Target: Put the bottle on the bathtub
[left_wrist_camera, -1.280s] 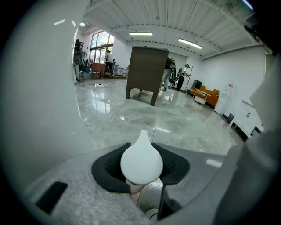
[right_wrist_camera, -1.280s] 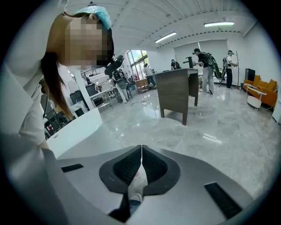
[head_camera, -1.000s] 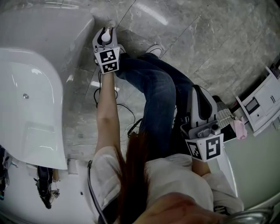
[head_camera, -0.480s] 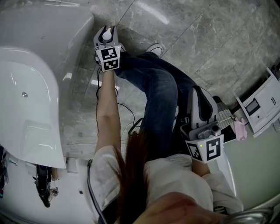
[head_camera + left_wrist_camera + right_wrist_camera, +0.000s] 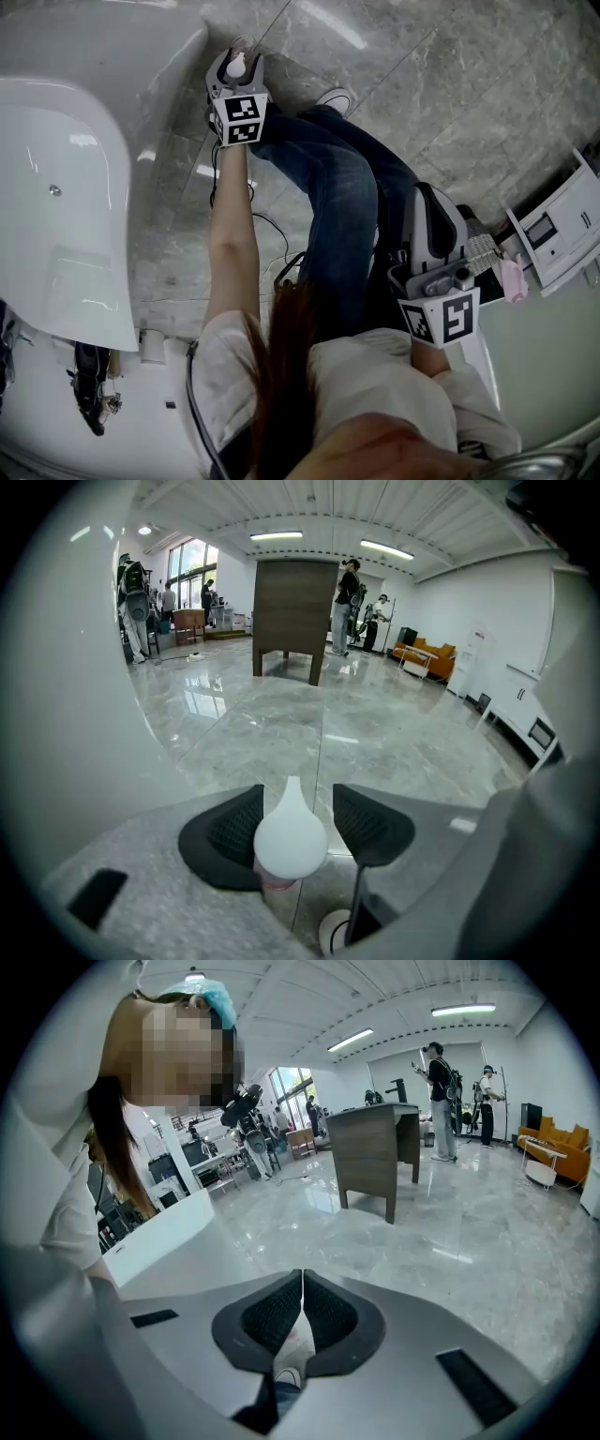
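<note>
Smooth teardrop bottle (image 5: 291, 841) between just-opened left tongs (image 5: 296, 797)

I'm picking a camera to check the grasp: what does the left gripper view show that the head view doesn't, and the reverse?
Only the left gripper view: the dark ribbed pads flanking the white-topped bottle, plus a brown table and an orange sofa across the room. Only the head view: the bathtub basin, the right gripper, the person's jeans. Both: the left gripper, whose jaws have just been opening, with the bottle between them, and the marble floor.
</note>
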### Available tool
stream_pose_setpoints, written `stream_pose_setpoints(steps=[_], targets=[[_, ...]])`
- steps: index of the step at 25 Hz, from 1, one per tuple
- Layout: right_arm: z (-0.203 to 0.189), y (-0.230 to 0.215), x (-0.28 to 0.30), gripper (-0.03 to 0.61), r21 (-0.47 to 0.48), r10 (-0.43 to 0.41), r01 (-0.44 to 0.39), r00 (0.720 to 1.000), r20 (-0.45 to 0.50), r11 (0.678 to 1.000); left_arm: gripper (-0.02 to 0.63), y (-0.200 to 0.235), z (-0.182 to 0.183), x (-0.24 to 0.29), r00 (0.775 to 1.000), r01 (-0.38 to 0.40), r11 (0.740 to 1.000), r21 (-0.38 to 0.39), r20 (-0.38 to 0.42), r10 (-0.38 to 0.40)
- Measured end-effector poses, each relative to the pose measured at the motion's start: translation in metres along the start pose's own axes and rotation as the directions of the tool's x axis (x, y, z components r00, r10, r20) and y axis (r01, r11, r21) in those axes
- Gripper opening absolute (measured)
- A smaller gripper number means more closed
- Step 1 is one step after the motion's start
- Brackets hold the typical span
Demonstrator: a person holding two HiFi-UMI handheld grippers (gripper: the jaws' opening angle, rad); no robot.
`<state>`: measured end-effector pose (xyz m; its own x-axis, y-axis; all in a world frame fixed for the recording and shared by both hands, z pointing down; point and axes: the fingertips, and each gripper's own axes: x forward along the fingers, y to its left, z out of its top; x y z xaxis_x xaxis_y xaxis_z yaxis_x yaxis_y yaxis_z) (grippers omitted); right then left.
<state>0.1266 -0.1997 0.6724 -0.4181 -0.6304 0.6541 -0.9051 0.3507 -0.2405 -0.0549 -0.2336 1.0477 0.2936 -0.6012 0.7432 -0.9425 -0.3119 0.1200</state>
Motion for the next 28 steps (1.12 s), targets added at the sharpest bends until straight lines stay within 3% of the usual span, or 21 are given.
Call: stream_pose_setpoints(steps=[4,9,18,28], targets=[[0.008,0.002,-0.010,0.014,0.006,0.001,-0.001,1.000,-0.013,1.000,0.232,0.002,0.017,-0.019,1.000,-0.014,1.000,0.010,0.025,0.013],[0.023,0.014,-0.037,0.014,0.023,0.008,-0.008,1.000,-0.030,1.000,0.223,-0.004,0.069,-0.065,0.994,-0.011,1.000,0.017,0.108,0.009],[0.057,0.041,-0.072,0.014,0.054,0.008,-0.008,1.000,-0.001,0.999,0.028,0.000,0.158,-0.140,0.974,-0.039,0.997,0.066,0.226,0.023],[0.069,0.058,-0.089,0.014,0.062,0.006,-0.007,1.000,0.019,0.998,0.014,0.011,0.216,-0.198,0.945,-0.041,0.999,0.004,0.324,0.038]])
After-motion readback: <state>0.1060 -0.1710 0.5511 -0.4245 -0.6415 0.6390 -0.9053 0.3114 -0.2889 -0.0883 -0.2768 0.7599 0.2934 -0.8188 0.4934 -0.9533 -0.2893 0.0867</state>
